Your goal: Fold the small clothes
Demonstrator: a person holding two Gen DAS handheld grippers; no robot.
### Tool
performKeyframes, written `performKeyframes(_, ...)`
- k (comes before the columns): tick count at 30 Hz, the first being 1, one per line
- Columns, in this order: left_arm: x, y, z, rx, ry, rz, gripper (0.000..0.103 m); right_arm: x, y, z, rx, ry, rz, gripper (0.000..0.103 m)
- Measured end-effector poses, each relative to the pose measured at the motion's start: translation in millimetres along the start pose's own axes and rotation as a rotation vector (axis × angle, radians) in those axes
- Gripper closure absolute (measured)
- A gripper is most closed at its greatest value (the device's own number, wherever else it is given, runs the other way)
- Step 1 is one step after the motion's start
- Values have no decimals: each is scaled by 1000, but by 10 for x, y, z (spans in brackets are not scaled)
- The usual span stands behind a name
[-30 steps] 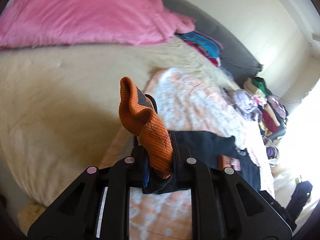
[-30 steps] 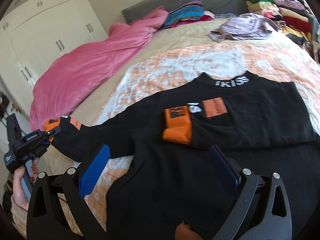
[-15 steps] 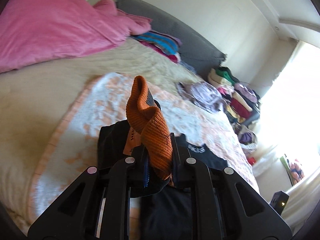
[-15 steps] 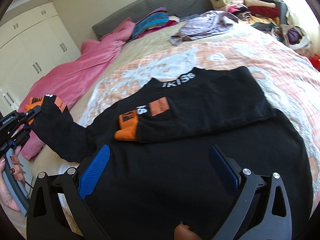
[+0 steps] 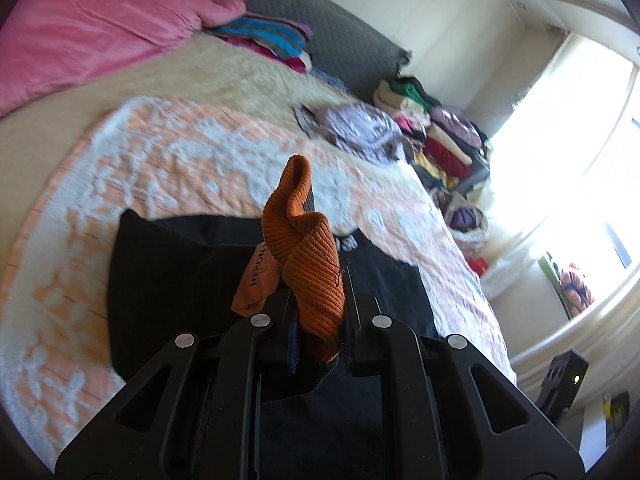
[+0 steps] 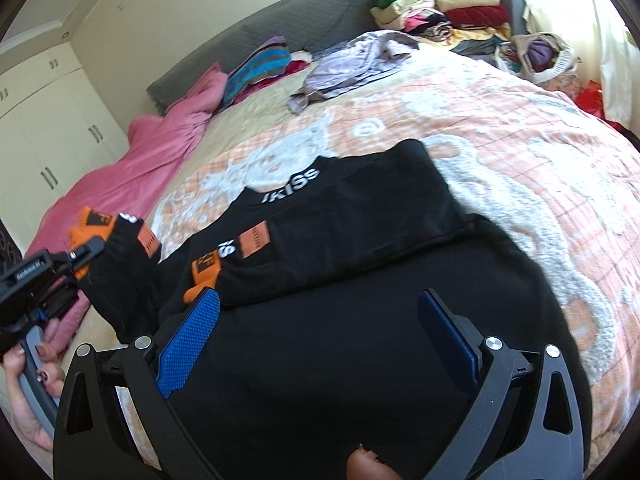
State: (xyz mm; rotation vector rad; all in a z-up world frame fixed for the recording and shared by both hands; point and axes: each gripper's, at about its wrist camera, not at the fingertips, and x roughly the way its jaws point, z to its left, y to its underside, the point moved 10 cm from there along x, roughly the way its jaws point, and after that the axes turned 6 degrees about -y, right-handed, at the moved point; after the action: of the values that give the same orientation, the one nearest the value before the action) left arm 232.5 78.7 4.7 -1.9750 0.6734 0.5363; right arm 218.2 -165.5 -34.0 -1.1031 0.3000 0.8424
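Fingers of the left gripper (image 5: 316,320) pinched tight on the orange cuff (image 5: 308,256) of the black sweater (image 6: 360,320); sleeve held off the bed (image 6: 520,128), trailing down to the body. Right gripper (image 6: 320,336) fingers spread wide, empty, hovering over the hem. Other sleeve (image 6: 328,232) already lies crosswise over the chest. Held sleeve sits left of the torso, so left hand nearer; likely carries it across rightward. Both grippers tilt downward.

A wide bed (image 6: 540,168) is covered by an orange-and-white patterned quilt (image 6: 500,140). A black long-sleeved sweater with orange cuffs (image 6: 360,320) is spread near. A crumpled pink blanket (image 6: 132,172) lies left, a lilac garment (image 6: 352,64) far, stacked folded clothes (image 6: 448,8) far right.
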Motion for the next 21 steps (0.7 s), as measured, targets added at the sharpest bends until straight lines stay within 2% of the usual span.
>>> performKeyframes(6, 321, 254, -204, 45, 34, 93, 94, -49, -8, -278, 55, 55, -9, 5)
performKeyframes(13, 594, 565, -310, 93, 45, 197, 93, -66, 0, -453, 110, 68, -9, 5)
performKeyframes(19, 730, 818, -392, 134, 67, 283, 83, -20, 12, -512, 139, 72, 5, 5)
performKeyframes(21, 745, 887, -428, 143, 81, 305, 73, 0, 12, -505, 141, 68, 9, 5)
